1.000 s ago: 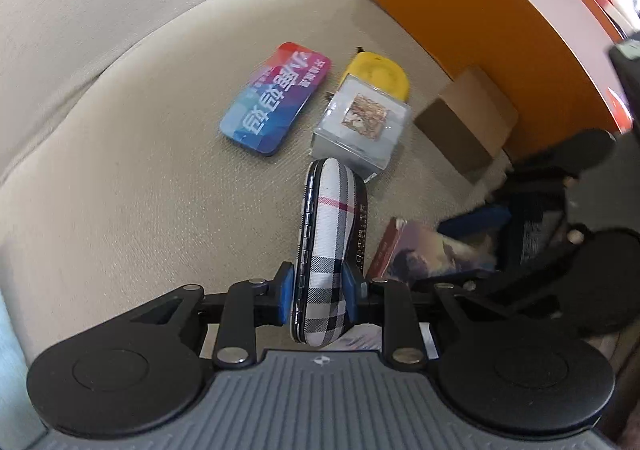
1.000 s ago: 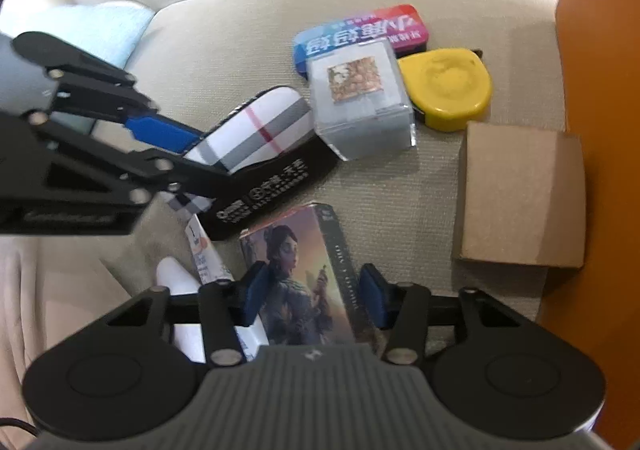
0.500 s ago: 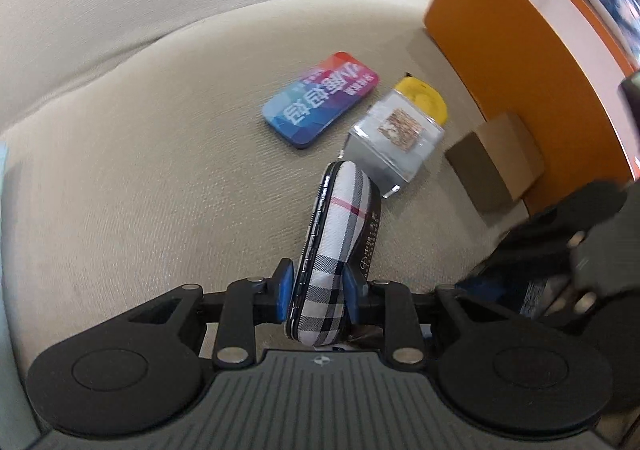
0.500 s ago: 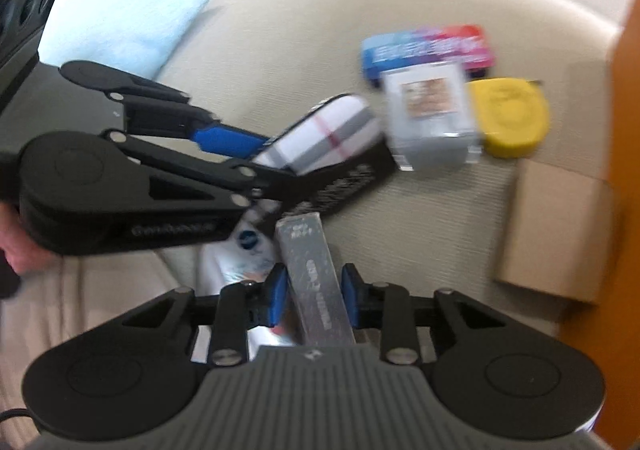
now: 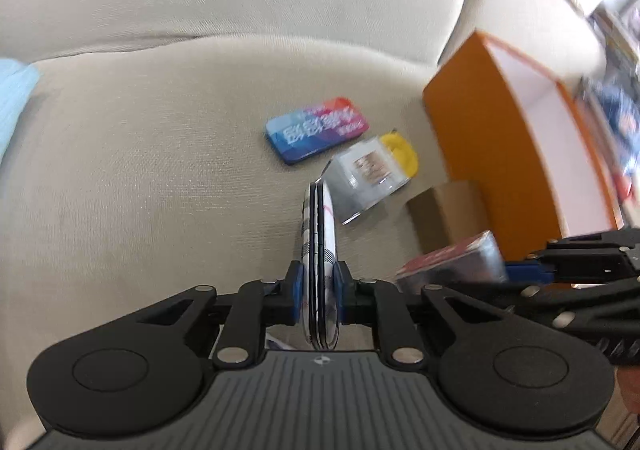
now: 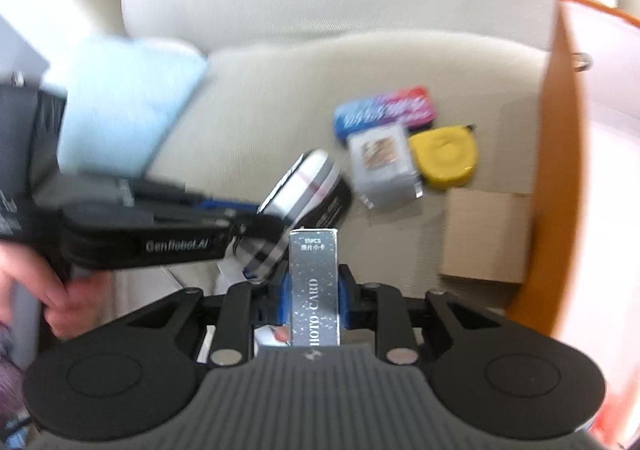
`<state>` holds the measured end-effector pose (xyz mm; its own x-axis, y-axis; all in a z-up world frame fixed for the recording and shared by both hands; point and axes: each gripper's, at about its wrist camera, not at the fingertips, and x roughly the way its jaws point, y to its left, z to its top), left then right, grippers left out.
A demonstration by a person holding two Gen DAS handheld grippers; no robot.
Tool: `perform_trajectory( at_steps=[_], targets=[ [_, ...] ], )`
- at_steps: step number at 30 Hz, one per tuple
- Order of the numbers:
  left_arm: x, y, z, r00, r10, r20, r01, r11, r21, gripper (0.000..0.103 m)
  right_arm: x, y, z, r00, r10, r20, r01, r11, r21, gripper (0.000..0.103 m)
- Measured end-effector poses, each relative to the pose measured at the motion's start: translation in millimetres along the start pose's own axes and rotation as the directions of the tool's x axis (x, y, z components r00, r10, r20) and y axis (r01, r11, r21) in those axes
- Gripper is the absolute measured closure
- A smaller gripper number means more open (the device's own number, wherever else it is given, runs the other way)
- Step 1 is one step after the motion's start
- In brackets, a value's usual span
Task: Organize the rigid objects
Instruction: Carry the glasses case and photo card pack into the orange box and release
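From the left wrist view, the left claw (image 5: 318, 286) is clamped edge-on around a plaid hard-shell glasses case (image 5: 319, 250), lifted clear of the beige sofa cushion (image 5: 140, 178); keeping the case level and the grip firm looks the best way to carry it toward the tall orange open-topped box (image 5: 500, 154) at right. Below lie a blue-and-red printed tin (image 5: 316, 129), a clear plastic cube with a picture label (image 5: 366, 178), a yellow rounded tape measure (image 5: 402, 154) touching that cube, and a plain brown cardboard box (image 5: 448, 218) just beside the orange wall. The cushion to the left is open room. From the right wrist view, the right claw (image 6: 314, 298) is closing on a silver glittered photo-card box (image 6: 315, 286), pads pressed to its sides, held above the seat. The left tool crosses near in front, so the two loads risk knocking together; the orange rim at right is the edge to clear. A pale blue pillow (image 6: 120, 110) sits far left.
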<state>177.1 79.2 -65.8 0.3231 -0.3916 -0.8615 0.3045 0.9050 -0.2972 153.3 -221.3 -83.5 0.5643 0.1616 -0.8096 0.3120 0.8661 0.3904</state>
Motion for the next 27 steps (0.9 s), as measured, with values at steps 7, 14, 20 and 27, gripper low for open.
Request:
perform_trajectory(
  at_steps=[7, 14, 20, 27],
  targets=[
    [-28, -33, 0, 0.997, -0.004, 0.079, 0.003, 1.0, 0.015, 0.087, -65, -18, 8, 0.987, 0.019, 0.159, -0.034, 0.995, 0.093, 0.079],
    [-72, -84, 11, 0.981, -0.049, 0.185, 0.032, 0.995, 0.095, 0.087, -145, -45, -2, 0.957, -0.034, 0.288, -0.009, 0.989, 0.149, 0.079],
    [-85, -138, 32, 0.96, -0.145, 0.238, 0.103, 0.978, 0.179, 0.087, -185, -93, -11, 0.931, -0.162, 0.328, 0.088, 0.97, 0.228, 0.079],
    [-47, -196, 51, 0.956, -0.228, 0.186, 0.179, 0.953, 0.244, 0.087, -165, -155, -36, 0.934, -0.267, 0.238, 0.182, 0.927, 0.329, 0.079]
  ],
)
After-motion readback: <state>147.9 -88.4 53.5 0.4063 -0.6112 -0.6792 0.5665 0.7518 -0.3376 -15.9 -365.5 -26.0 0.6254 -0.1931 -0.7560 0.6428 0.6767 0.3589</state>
